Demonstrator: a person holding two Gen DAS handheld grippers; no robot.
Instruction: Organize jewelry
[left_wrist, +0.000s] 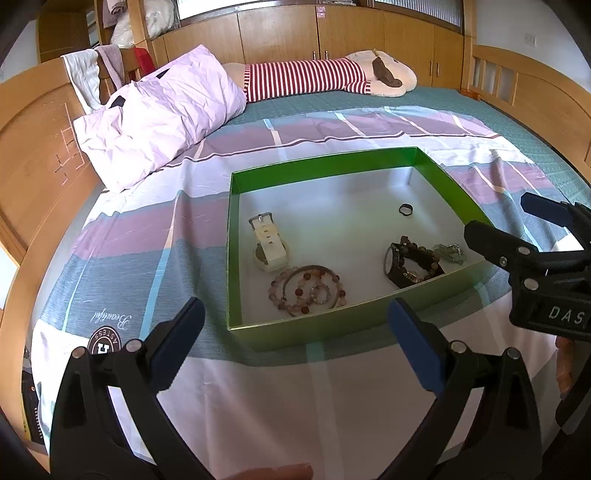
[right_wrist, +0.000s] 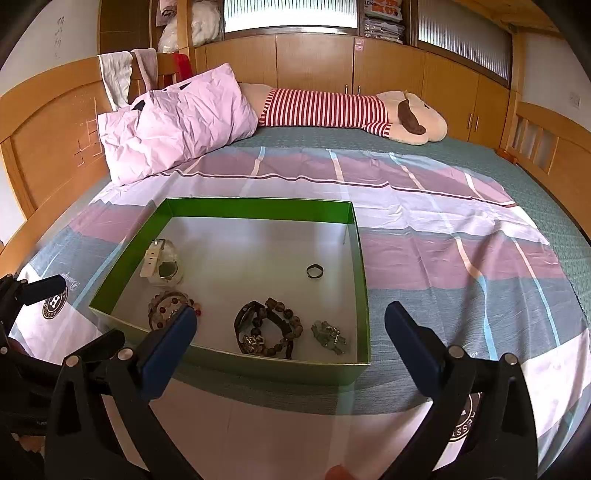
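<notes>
A green box (left_wrist: 325, 162) (right_wrist: 364, 288) with a white floor sits on the bed. Inside lie a white watch (left_wrist: 269, 243) (right_wrist: 162, 264), pink bead bracelets (left_wrist: 308, 290) (right_wrist: 166, 304), a black watch tangled with dark bead bracelets (left_wrist: 406, 264) (right_wrist: 266, 328), a small greenish trinket (left_wrist: 448, 253) (right_wrist: 328, 338) and a dark ring (left_wrist: 405, 210) (right_wrist: 314, 272). My left gripper (left_wrist: 295, 343) is open and empty just before the box's near wall. My right gripper (right_wrist: 290, 350) is open and empty at the box's near right corner; it shows in the left wrist view (left_wrist: 506, 225).
The bed has a striped purple, grey and white sheet (right_wrist: 461, 266). A pink pillow (left_wrist: 159, 114) (right_wrist: 173, 125) and a striped plush toy (left_wrist: 317, 75) (right_wrist: 351, 110) lie at the far side. Wooden bed frame (left_wrist: 33, 155) and cabinets surround it.
</notes>
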